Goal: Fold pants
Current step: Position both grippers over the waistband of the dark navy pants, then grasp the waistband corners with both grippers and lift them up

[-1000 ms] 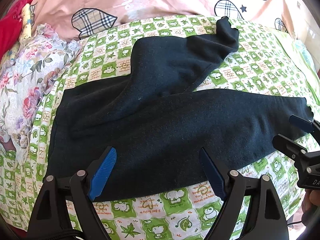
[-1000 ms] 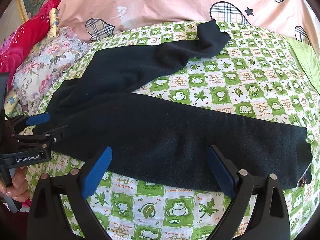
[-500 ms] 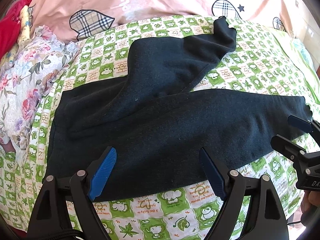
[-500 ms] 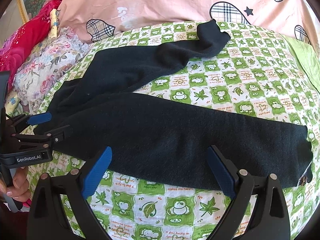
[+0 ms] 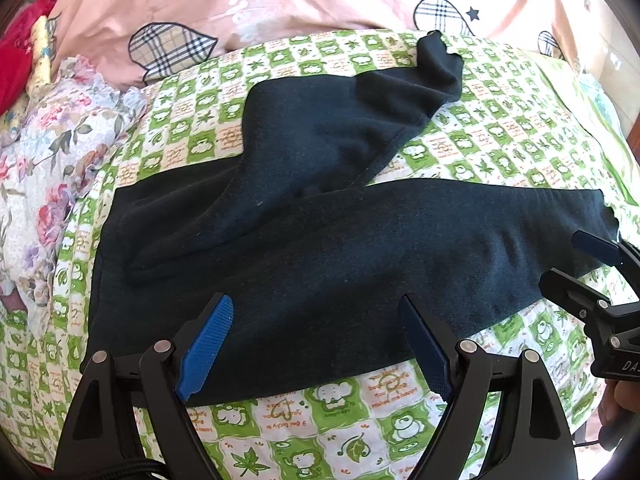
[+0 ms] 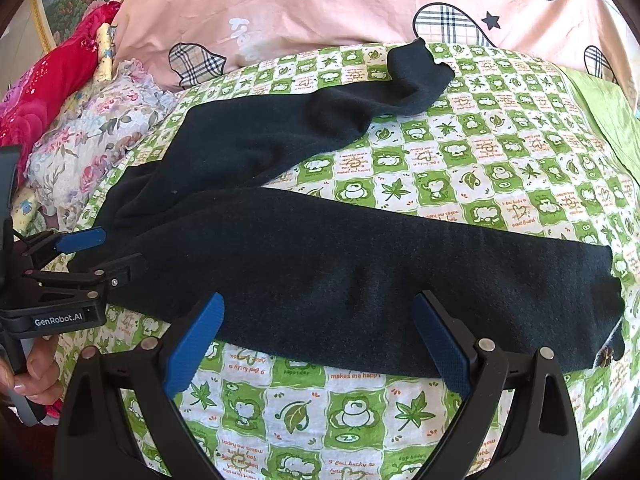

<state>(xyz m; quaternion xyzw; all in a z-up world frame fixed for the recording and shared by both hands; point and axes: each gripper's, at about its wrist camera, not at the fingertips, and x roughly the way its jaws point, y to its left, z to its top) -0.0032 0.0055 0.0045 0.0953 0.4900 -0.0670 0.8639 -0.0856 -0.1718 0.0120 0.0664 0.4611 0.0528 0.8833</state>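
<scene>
The left gripper (image 6: 98, 254) at the left edge of the right wrist view carries a white label "GenRobot.AI"; its blue-padded fingers stand apart with nothing between them, beside the waist end of the pants (image 6: 320, 264). The right gripper (image 6: 316, 340), seen in the lower middle of the frame, is also wide open and holds nothing. The pants are dark, soft and a little fuzzy, lying flat across the middle of the frame on a bed sheet (image 6: 460, 168) with green and white squares showing animals, leaves and small writing such as "makes me happy". One leg points to the upper right, the other to the right. A pink blanket (image 6: 320, 8) with checked hearts and stars fills the top.
</scene>
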